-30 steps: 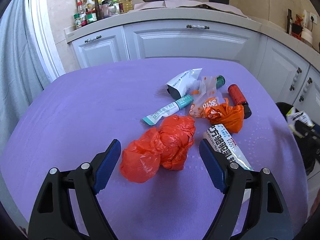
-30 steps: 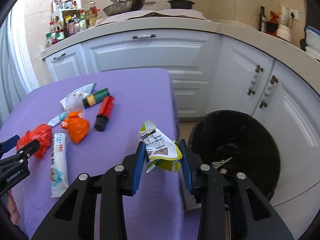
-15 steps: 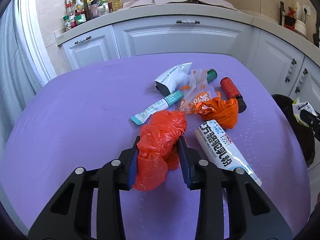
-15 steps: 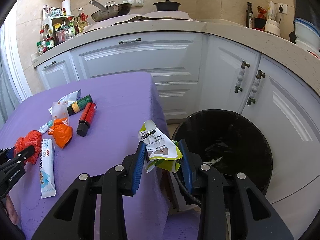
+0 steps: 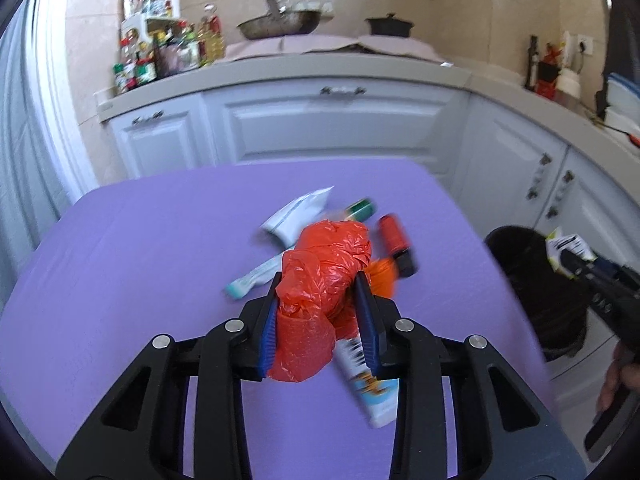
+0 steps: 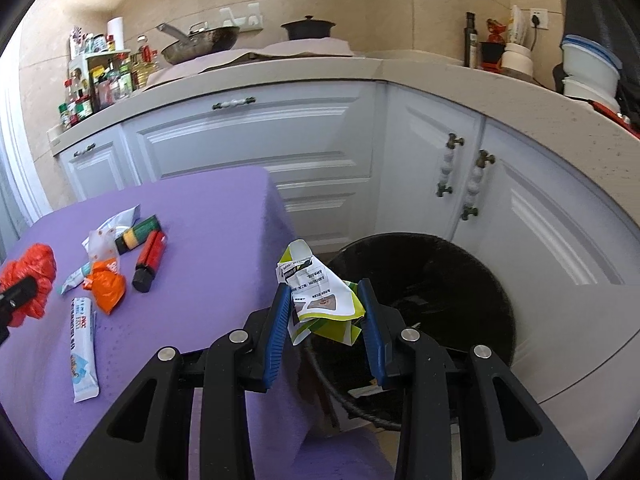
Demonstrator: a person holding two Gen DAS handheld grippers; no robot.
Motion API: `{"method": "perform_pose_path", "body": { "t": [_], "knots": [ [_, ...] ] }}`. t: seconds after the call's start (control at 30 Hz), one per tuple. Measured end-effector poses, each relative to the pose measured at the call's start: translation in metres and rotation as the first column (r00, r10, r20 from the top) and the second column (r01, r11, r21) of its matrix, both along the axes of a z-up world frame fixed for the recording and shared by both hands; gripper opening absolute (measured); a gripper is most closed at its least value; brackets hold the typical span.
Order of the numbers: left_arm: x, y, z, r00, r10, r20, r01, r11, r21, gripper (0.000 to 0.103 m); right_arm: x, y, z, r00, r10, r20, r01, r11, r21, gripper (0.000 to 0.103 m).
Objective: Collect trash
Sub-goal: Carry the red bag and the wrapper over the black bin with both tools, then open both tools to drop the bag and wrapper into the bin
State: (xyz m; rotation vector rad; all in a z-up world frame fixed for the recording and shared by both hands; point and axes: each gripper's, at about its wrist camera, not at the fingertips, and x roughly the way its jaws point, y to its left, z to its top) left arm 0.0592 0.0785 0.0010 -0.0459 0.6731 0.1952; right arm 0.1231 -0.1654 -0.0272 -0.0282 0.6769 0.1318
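The left gripper (image 5: 318,308) is clamping its blue fingers on the crumpled red plastic bag (image 5: 324,268) above the purple-covered worktop (image 5: 120,260), near its right edge. The right gripper (image 6: 324,316) is pinching a folded white-and-green paper wrapper (image 6: 320,296) past that edge, over the round black bin (image 6: 440,280) beside white cabinets (image 6: 520,220).

Bin (image 6: 440,280) right of table (image 6: 224,216); wrappers (image 6: 86,354) on table.

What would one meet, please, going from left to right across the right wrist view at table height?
red bag → white tube → orange bag → red bottle → wrapper in the right gripper → black bin
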Motion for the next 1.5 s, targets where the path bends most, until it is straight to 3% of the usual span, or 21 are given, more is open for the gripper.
{"method": "perform_pose_path", "body": {
  "t": [0.27, 0.67, 1.03, 1.5],
  "knots": [
    [0.029, -0.057, 0.015, 0.990, -0.133, 0.052, 0.134, 0.991, -0.027, 0.033, 0.001, -0.030, 0.011, 0.997, -0.072, 0.034, 0.072, 0.997, -0.003, 0.035],
    [0.074, -0.153, 0.017, 0.952, -0.294, 0.083, 0.296, 0.955, -0.013, 0.033, 0.008, -0.079, 0.026, 0.981, -0.171, 0.092, 0.172, 0.985, -0.008, 0.035],
    [0.120, -0.209, -0.020, 0.942, -0.334, 0.004, 0.334, 0.942, 0.012, 0.033, 0.023, -0.110, 0.013, 0.971, -0.218, 0.099, 0.220, 0.976, -0.009, 0.035],
    [0.162, -0.237, -0.060, 0.939, -0.333, -0.088, 0.336, 0.942, 0.022, 0.033, 0.052, -0.131, -0.023, 0.966, -0.256, 0.024, 0.256, 0.967, -0.002, 0.035]
  ]
}}
